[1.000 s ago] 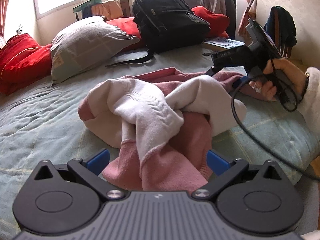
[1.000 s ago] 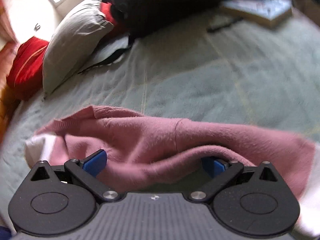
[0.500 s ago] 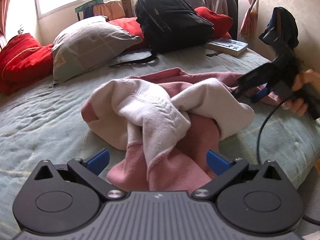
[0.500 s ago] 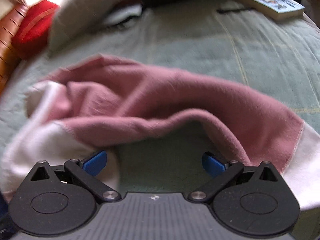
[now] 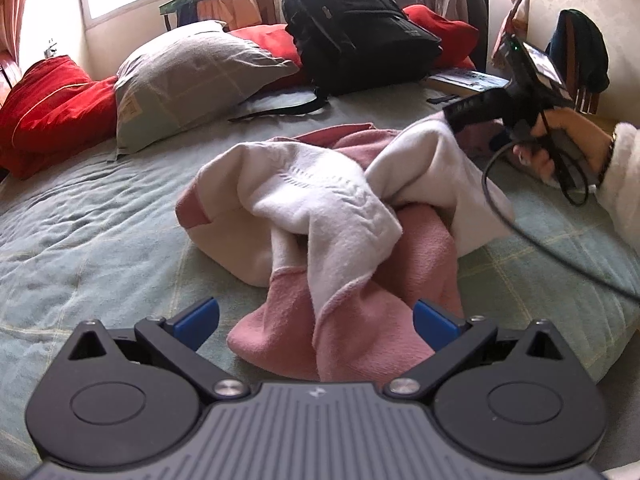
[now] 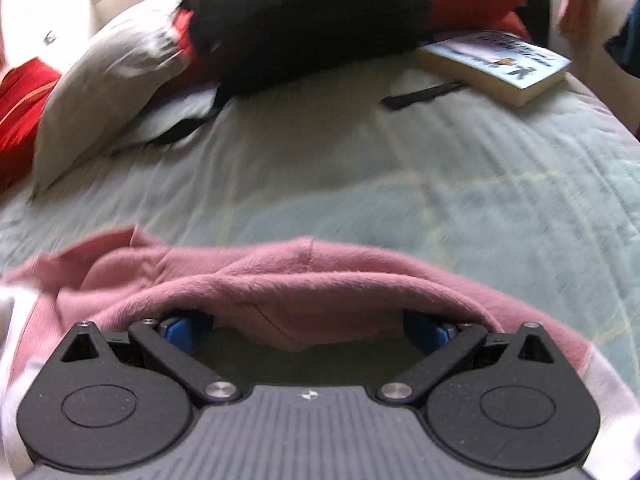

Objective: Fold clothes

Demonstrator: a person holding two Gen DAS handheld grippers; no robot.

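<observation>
A: Sweater [image 5: 332, 216], pink and white: where does it lie?

B: It sits crumpled in a heap on my green bedspread [image 5: 92, 240], toward the near edge of the bed, well apart from the grey pillow [image 5: 188, 80] and black backpack [image 5: 356, 36] at the far edge.

A: State of your left gripper [image 5: 316, 318]?

B: Its blue pads [image 5: 198, 316] stand spread wide, one on each side of the pink hem nearest me; I cannot tell whether they touch it.

A: And the right gripper [image 6: 308, 328]?

B: Also spread. A pink fold drapes over both its fingertips [image 6: 182, 326], which sit beneath the cloth. In the left wrist view, my right hand [image 5: 560, 144] holds it at the heap's far right side. A book [image 6: 496, 64] lies near the far right corner.
</observation>
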